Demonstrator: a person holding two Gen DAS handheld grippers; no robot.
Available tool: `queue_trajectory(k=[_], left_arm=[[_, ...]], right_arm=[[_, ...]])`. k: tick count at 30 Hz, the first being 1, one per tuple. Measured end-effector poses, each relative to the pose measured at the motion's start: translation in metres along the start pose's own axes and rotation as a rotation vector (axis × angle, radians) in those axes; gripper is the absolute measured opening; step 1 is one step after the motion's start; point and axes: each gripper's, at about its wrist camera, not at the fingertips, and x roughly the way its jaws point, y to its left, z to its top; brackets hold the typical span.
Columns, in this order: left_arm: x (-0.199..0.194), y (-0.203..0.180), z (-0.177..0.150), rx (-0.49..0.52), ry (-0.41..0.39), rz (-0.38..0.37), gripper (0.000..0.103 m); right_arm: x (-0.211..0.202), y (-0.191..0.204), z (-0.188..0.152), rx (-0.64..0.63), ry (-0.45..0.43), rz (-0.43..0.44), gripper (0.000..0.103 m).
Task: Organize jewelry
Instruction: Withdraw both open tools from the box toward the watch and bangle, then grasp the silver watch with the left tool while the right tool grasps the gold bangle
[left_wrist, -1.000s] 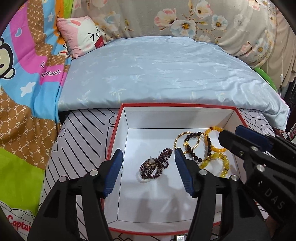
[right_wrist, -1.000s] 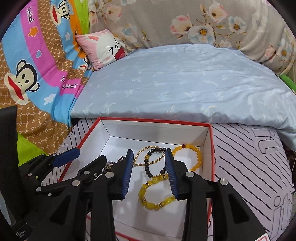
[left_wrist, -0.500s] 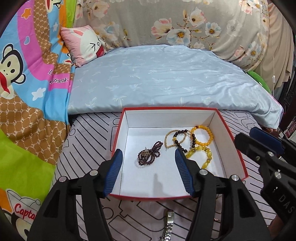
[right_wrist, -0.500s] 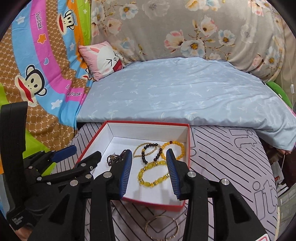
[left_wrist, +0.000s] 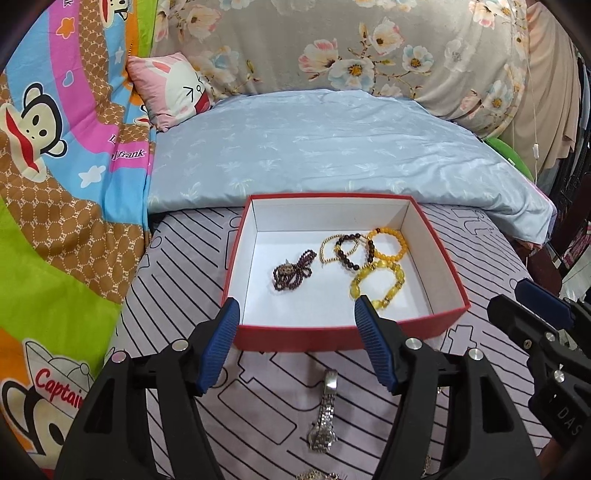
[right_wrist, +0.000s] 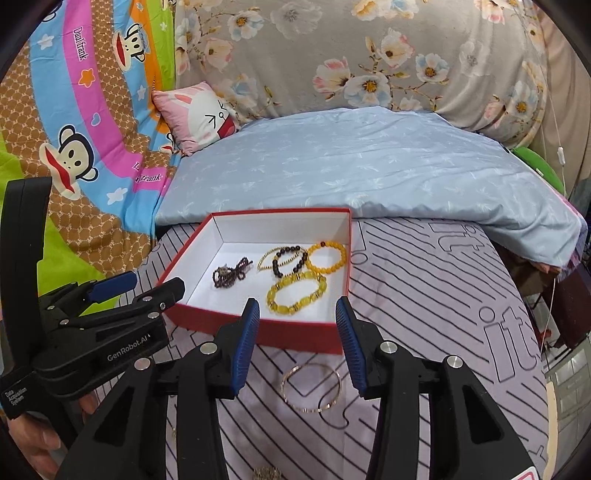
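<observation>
Both jaws stand apart with nothing between them, having just been opening: my left gripper above a silver watch, my right gripper above a gold bangle. Beaded bracelets lie inside the red box on the bed.

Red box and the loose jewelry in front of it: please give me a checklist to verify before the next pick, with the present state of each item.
1. Left gripper holds nothing, jaws apart: ok.
2. Right gripper holds nothing, jaws apart: ok.
3. Silver watch lies free on the striped cover, ahead of the left gripper: ok.
4. Gold bangle lies flat between the right gripper's fingers in view: ok.
5. Red box has bare floor left for more pieces: ok.
6. Items at the bottom edge untangled: cannot tell.
</observation>
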Motion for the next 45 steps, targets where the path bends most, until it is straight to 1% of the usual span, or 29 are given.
queue_trajectory(k=[5, 10, 14, 18, 23, 26, 29, 32, 35, 37, 38, 40, 43, 45], left_arm=[[-0.003, -0.003, -0.013, 0.002, 0.021, -0.004, 0.063], [-0.001, -0.002, -0.033, -0.001, 0.055, -0.005, 0.064], [0.008, 0.004, -0.052, -0.019, 0.105, -0.01, 0.065], [0.018, 0.011, -0.074, -0.042, 0.154, -0.011, 0.068], [0.027, 0.017, -0.096, -0.072, 0.207, -0.025, 0.069], [0.028, 0.017, -0.102, -0.077, 0.216, -0.037, 0.069], [0.026, 0.013, -0.102, -0.075, 0.209, -0.058, 0.069], [0.026, 0.005, -0.102, -0.053, 0.199, -0.074, 0.07], [0.03, -0.002, -0.104, -0.034, 0.205, -0.083, 0.069], [0.031, -0.005, -0.105, -0.026, 0.209, -0.085, 0.065], [0.033, -0.005, -0.106, -0.023, 0.215, -0.088, 0.06], [0.033, -0.007, -0.108, -0.018, 0.213, -0.084, 0.057], [0.032, -0.007, -0.108, -0.008, 0.207, -0.089, 0.046], [0.032, -0.008, -0.108, -0.001, 0.203, -0.087, 0.033]], right_arm=[[-0.007, -0.004, -0.019, 0.01, 0.017, -0.013, 0.043], [-0.008, -0.01, -0.04, 0.022, 0.048, -0.027, 0.043], [-0.003, -0.014, -0.058, 0.029, 0.084, -0.039, 0.043], [0.002, -0.016, -0.073, 0.034, 0.118, -0.043, 0.043], [0.01, -0.016, -0.09, 0.044, 0.158, -0.042, 0.043], [0.013, -0.017, -0.095, 0.051, 0.171, -0.038, 0.043], [0.015, -0.017, -0.099, 0.054, 0.178, -0.036, 0.043], [0.016, -0.017, -0.1, 0.055, 0.181, -0.035, 0.043], [0.017, -0.017, -0.101, 0.057, 0.184, -0.035, 0.043], [0.018, -0.017, -0.101, 0.057, 0.187, -0.035, 0.043], [0.019, -0.018, -0.101, 0.056, 0.189, -0.035, 0.043], [0.021, -0.018, -0.101, 0.058, 0.194, -0.033, 0.043], [0.024, -0.018, -0.102, 0.059, 0.198, -0.03, 0.043], [0.025, -0.018, -0.102, 0.06, 0.199, -0.027, 0.043]])
